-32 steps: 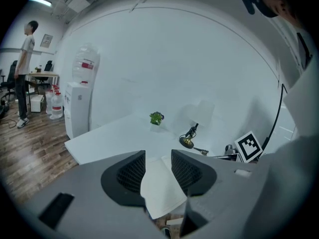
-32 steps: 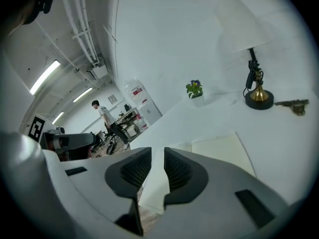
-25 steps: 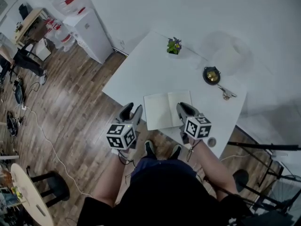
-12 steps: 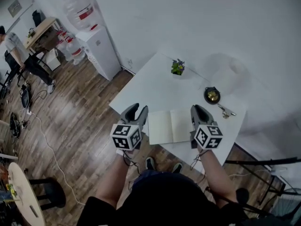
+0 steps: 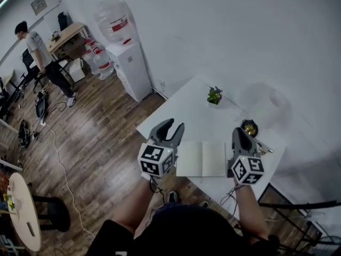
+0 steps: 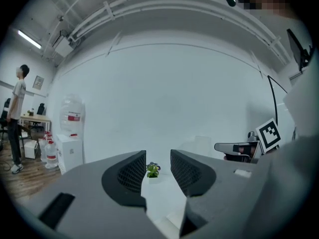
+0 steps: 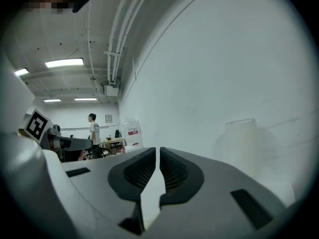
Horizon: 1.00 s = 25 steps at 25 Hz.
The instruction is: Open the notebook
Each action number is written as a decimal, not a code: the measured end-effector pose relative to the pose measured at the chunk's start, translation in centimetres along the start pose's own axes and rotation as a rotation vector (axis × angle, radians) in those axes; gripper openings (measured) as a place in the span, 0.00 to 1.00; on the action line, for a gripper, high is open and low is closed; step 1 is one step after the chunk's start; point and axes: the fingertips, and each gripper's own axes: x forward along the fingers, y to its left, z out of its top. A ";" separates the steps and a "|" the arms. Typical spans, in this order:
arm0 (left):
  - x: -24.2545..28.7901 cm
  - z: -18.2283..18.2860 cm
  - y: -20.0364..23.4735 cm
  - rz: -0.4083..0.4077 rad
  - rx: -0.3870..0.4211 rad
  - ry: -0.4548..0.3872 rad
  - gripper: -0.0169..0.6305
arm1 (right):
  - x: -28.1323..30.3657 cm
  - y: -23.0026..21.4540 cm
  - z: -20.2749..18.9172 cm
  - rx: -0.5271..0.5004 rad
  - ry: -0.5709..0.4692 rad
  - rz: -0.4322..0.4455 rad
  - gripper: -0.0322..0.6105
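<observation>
**Tool state.** The left grey two-jaw gripper is released. In the left gripper view, its jaws stand apart with nothing between them. The right grey two-jaw gripper is nearly clenched. Its jaws have just been closing, and only a thin slit shows between the pads, with nothing in it.

**Task object.** The white-paged rectangular notebook lies lower centre in the head view, at the near edge of the white rectangular table. It already lies open and flat, with blank pages facing up.

**Key relation.** The notebook sits between the two grippers in the frame. The left gripper is just beside its left page, and the right gripper overlaps its right edge. Neither gripper is clearly nearer.

**Orientation.** The long axis of the spread runs left to right. The spine runs from the near table edge towards the wall.
</observation>
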 end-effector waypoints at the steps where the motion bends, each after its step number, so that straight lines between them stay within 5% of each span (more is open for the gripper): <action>1: 0.0 0.6 -0.3 -0.002 0.018 -0.014 0.26 | -0.1 0.2 0.6 -0.003 -0.014 0.008 0.10; 14: -2.7 6.0 -0.5 0.030 0.060 -0.110 0.25 | -0.8 2.2 7.0 -0.105 -0.150 0.075 0.09; 25: -3.1 5.0 -0.4 0.040 0.034 -0.105 0.24 | -1.5 2.7 7.5 -0.146 -0.176 0.080 0.09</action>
